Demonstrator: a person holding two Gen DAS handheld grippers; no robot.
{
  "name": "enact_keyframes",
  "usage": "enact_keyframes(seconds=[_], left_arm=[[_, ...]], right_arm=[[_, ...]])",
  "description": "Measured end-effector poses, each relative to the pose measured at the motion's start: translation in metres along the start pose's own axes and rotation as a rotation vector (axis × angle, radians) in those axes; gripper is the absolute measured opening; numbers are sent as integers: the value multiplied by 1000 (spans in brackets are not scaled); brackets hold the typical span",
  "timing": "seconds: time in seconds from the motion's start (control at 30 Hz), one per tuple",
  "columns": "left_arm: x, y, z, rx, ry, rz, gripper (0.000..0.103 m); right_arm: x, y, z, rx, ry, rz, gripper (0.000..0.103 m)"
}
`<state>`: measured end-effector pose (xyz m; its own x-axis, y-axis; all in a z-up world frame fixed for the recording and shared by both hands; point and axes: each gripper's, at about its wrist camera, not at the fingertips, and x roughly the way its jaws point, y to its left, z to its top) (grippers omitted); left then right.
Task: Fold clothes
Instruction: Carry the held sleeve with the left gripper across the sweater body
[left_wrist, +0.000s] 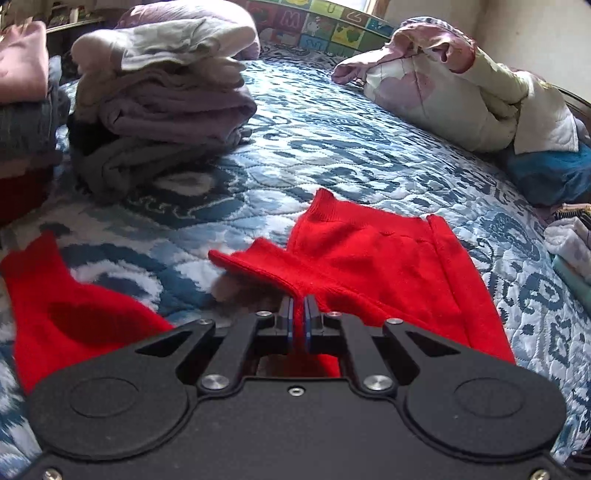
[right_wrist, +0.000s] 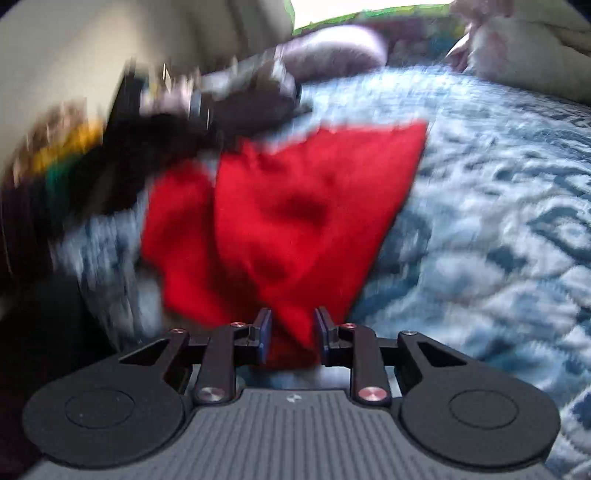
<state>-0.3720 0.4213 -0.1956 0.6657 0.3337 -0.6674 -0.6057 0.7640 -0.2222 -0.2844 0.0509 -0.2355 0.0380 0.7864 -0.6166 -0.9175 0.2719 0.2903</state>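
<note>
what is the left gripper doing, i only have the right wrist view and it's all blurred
Observer: The left gripper is shut on an edge of the red knit garment, pinching a raised fold.
Operator: anything already folded nearby
Observer: Yes, a stack of folded clothes, lilac and grey, sits on the patterned quilt beyond the garment to the left.
Operator: what's on the far right of the bed
Observer: A pale floral bundle of bedding lies there, with something blue under its near end.
Operator: and my right gripper
Observer: The right gripper has red cloth between its fingers, with the jaws noticeably wider apart than the left's.
</note>
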Motion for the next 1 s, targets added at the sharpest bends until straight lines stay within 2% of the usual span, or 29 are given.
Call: enact_keyframes(seconds=[0.13,0.27,0.37,0.5,0.67,0.83,0.9,0.93,1.0], left_arm=[[-3,1,0,-6,-5,0,4],[-4,1,-1,-2,-2,0,4],[-5,0,0,5,-5,-11,4],[-5,2,-1,-18,-11,-22,4],[-10,-6,3,-36,-21,-26,4],[-12,-29,26,-57,-30,-87,4],[-11,-39,37,-71,-34,-116,4],[-9,-45,42,-79,-34,-131,4],[-2,-59,52,-82,-28,-147,4]], right_arm=[[-18,0,3,27,-70,23,27],[-4,6,2,-35,-4,-9,28],[-21,4,9,4,-98,41,28],[-22,3,14,24,-166,3,28],[-1,8,21,-13,-163,-32,28],[14,14,22,-51,-146,-19,28],[14,17,22,-70,-148,-21,36],[15,17,22,-76,-148,-22,44],[15,18,21,-88,-145,-25,45]])
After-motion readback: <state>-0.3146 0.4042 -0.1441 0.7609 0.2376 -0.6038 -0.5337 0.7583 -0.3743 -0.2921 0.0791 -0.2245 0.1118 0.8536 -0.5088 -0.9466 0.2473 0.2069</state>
